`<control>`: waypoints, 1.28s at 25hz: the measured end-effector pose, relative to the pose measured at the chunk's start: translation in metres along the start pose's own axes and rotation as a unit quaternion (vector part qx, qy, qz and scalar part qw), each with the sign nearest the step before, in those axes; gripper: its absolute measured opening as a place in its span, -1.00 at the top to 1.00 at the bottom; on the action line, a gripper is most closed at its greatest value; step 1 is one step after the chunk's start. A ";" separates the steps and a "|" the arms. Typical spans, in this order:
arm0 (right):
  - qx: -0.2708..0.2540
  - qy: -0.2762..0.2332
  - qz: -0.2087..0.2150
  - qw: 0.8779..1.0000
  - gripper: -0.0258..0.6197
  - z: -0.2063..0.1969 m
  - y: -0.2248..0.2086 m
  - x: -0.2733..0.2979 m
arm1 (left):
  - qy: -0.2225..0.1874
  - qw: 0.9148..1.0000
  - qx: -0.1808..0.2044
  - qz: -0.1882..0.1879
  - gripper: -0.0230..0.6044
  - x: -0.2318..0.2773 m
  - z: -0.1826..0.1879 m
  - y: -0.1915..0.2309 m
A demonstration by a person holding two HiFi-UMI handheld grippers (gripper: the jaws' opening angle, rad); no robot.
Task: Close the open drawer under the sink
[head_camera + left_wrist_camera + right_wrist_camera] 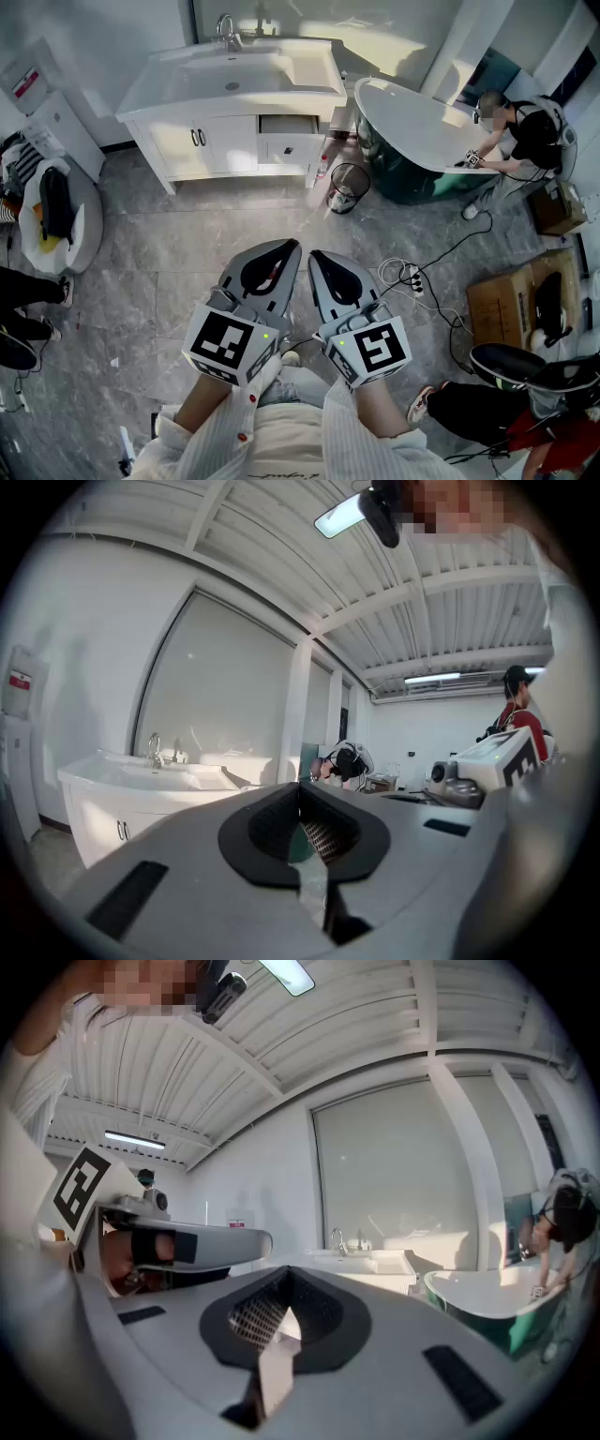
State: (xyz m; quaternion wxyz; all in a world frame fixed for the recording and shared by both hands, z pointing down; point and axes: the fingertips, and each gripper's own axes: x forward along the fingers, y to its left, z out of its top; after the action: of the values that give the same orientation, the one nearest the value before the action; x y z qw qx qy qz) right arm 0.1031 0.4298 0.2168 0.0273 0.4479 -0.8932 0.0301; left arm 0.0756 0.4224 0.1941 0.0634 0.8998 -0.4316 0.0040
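Grey floor tiles (150,253) lie under left tongs (292,246) and right tongs (315,254), side by side, both closed empty.

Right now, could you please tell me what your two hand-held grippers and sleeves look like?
The left hand-held gripper and right hand-held gripper are tapered grey shells with black textured pads, each carrying a white cube with black square markers and a small green light. The sleeves are white, finely striped, with red buttons on the left.
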 end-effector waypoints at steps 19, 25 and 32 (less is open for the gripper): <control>0.014 0.005 -0.009 1.000 0.89 -0.020 -0.005 -0.021 | 0.005 1.000 -0.008 0.008 0.88 -0.010 -0.023 -0.017; 0.013 0.013 -0.005 1.000 0.89 -0.019 -0.025 0.035 | 0.004 1.000 -0.013 0.015 0.88 0.021 -0.019 0.034; 0.022 0.025 -0.003 0.999 0.89 -0.015 -0.057 0.122 | 0.009 1.000 -0.011 0.020 0.88 0.075 -0.007 0.114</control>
State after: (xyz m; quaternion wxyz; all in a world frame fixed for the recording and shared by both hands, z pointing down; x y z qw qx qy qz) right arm 0.0762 0.3000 0.2427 0.0402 0.4502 -0.8899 0.0610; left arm 0.0344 0.2939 0.2183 0.0772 0.8903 -0.4487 0.0089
